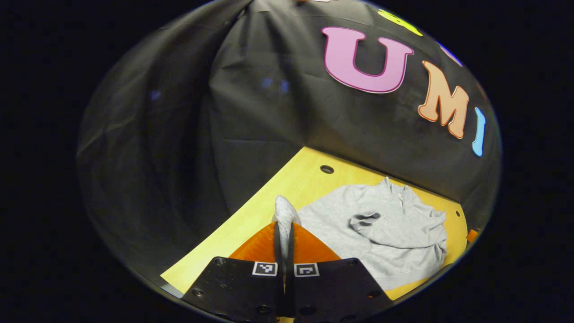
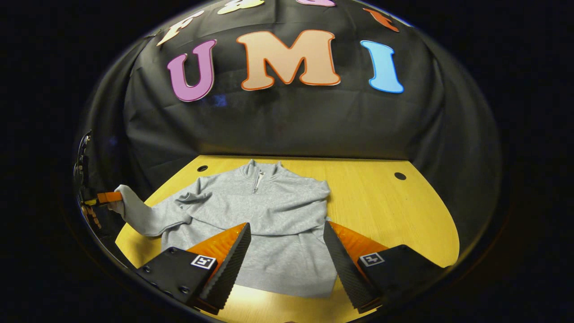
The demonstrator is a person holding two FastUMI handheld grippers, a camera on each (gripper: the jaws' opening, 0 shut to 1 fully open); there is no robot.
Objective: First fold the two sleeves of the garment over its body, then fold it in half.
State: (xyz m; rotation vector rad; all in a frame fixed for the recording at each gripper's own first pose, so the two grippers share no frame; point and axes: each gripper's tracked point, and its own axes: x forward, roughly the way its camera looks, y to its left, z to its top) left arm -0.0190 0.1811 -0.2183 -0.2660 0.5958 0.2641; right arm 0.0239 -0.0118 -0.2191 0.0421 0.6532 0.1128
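Garment: a grey sweatshirt (image 2: 269, 220) with a short zip at the collar lies flat on the yellow wooden bench (image 2: 390, 211), collar toward the black cloth wall (image 2: 287, 121).
One sleeve: it is already folded over the body, its cuff (image 1: 365, 219) resting on the chest.
Other sleeve: this sleeve (image 2: 143, 215) stretches out to the side, past the bench edge, and its end is lifted.
Left gripper (image 1: 284, 233): the jaws are closed on the end of the stretched sleeve, with cloth sticking out between the two fingers.
Right gripper (image 2: 287, 251): the jaws are wide open and hold nothing; they hang over the lower part of the sweatshirt, near the hem.
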